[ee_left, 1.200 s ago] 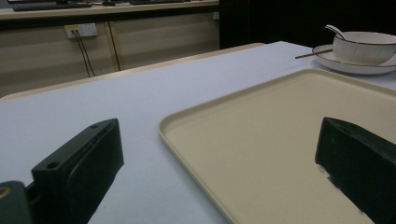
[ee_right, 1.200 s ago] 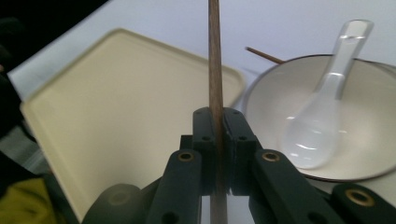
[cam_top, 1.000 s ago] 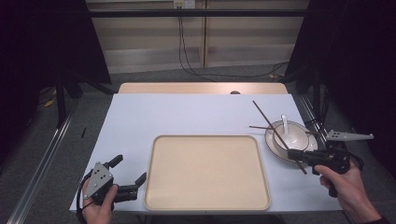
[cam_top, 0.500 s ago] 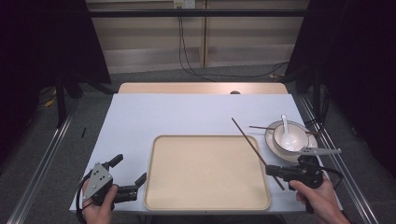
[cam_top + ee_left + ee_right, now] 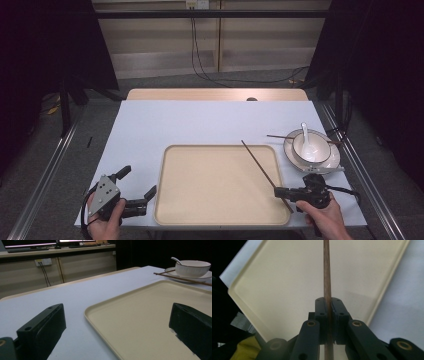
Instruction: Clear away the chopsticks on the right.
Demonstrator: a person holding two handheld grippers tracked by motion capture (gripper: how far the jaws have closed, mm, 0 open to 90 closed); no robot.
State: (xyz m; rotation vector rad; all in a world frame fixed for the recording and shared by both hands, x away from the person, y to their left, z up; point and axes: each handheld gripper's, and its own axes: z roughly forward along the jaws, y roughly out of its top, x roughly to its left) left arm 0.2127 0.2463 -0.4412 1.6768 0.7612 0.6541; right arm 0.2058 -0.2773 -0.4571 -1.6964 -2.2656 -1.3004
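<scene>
A cream tray (image 5: pixel 220 215) lies at the table's front middle. My right gripper (image 5: pixel 281 192) hovers over its front right corner, shut on a brown chopstick (image 5: pixel 259 167) that slants up and away to the left. In the right gripper view the chopstick (image 5: pixel 327 272) runs straight up between the closed jaws above the tray (image 5: pixel 294 280). A second chopstick (image 5: pixel 280 136) rests across the saucer (image 5: pixel 335 164) under a white bowl (image 5: pixel 311 148) holding a spoon (image 5: pixel 305 135). My left gripper (image 5: pixel 136 188) sits open at the tray's front left; its view shows the tray (image 5: pixel 140 315) and the bowl (image 5: pixel 192 268).
A white sheet (image 5: pixel 210 122) covers the table, with a bare wooden strip (image 5: pixel 215 94) along the far edge. Metal rails (image 5: pixel 45 180) run down both sides on the floor. Cables hang behind the far edge.
My right gripper has carried the chopstick from beside the bowl leftward and toward the front, over the tray's right side. The left gripper has stayed still.
</scene>
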